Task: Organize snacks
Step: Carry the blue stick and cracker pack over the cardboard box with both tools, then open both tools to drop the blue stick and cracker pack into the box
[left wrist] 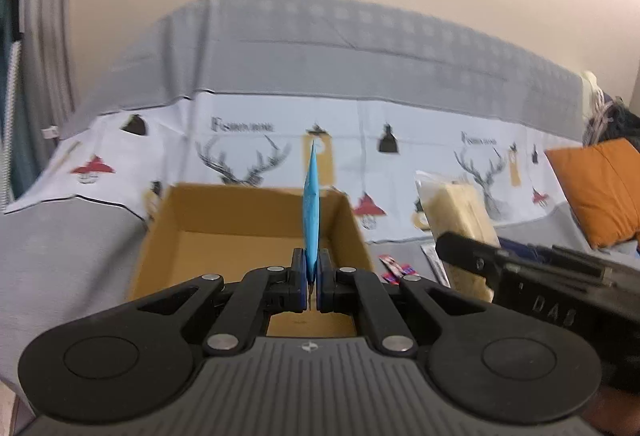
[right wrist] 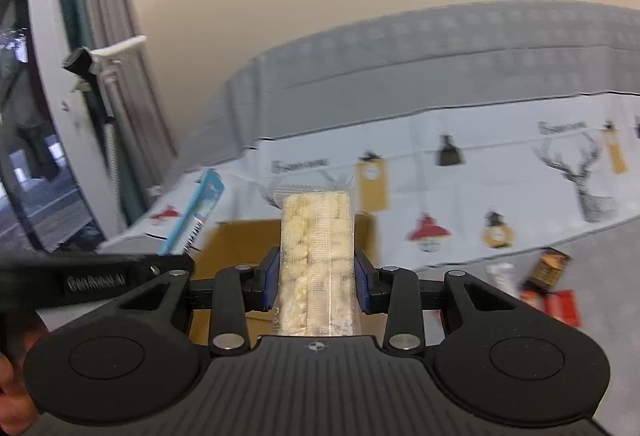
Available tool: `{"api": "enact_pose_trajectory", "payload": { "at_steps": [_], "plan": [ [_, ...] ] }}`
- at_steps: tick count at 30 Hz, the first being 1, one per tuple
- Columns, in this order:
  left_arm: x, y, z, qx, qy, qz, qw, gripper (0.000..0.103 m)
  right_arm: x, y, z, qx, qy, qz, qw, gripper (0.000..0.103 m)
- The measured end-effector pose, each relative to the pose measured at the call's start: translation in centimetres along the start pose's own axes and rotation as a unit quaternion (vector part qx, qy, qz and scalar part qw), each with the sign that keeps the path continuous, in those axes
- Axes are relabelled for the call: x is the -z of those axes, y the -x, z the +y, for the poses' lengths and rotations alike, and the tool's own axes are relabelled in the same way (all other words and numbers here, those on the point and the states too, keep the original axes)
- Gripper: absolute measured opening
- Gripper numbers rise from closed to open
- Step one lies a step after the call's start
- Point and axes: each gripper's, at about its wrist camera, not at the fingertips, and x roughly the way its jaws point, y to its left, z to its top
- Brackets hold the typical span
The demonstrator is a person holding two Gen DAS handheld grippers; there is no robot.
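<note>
Left claw (left wrist: 313, 278): matt black plastic linkage with bright, smooth metal pivot pins; ribbed dark grey housing; blue pads at the fingers (left wrist: 325, 276). Blue packet (left wrist: 311, 211): thin, smooth film with a slight sheen. Cardboard box (left wrist: 200, 211): plain brown board, matt and unprinted on its inner walls. Clear snack pack (right wrist: 318, 260): glossy transparent plastic with a crimped, serrated top seal, over a pale, rough, crumbly filling. Right claw (right wrist: 316, 282): the same matt black plastic and polished metal pins. Printed cloth (left wrist: 256, 139): pale woven fabric, matt, creased along its fold lines. Grey cover (left wrist: 64, 256): soft matt textile. Orange cushion (left wrist: 600, 187): matt cloth.
</note>
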Motion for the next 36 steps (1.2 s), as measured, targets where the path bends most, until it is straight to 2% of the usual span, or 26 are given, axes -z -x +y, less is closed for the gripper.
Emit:
{"api": "enact_pose_trajectory", "payload": {
  "at_steps": [6, 12, 18, 23, 29, 36],
  "plan": [
    [0.1, 0.6, 4.1, -0.013, 0.027, -0.002, 0.9996, 0.004, -1.9, -1.4, 4.5, -0.042, 0.028, -0.005, 0.999, 0.039],
    [1.3, -0.8, 6.6, -0.030, 0.037, 0.017, 0.9987, 0.004, -0.9, -3.7, 6.3, -0.061, 0.036, 0.013, 0.997, 0.039],
    [2.6, -3.4, 7.1, -0.040, 0.039, 0.041, 0.9976, 0.004, 0.9, -6.7, 5.3, -0.068, 0.026, 0.054, 0.996, 0.039],
    [4.4, -6.3, 7.5, -0.049, 0.045, 0.077, 0.9948, 0.004, 3.4, -9.6, 3.9, -0.065, 0.024, 0.100, 0.993, 0.039],
    [7.0, -9.8, 8.3, -0.051, 0.056, 0.129, 0.9886, 0.004, 6.6, -12.6, 2.6, -0.067, 0.017, 0.149, 0.986, 0.039],
    [9.7, -12.6, 8.4, -0.053, 0.039, 0.178, 0.9818, 0.004, 9.5, -14.6, 2.2, -0.067, 0.020, 0.192, 0.979, 0.039]
  ]
}}
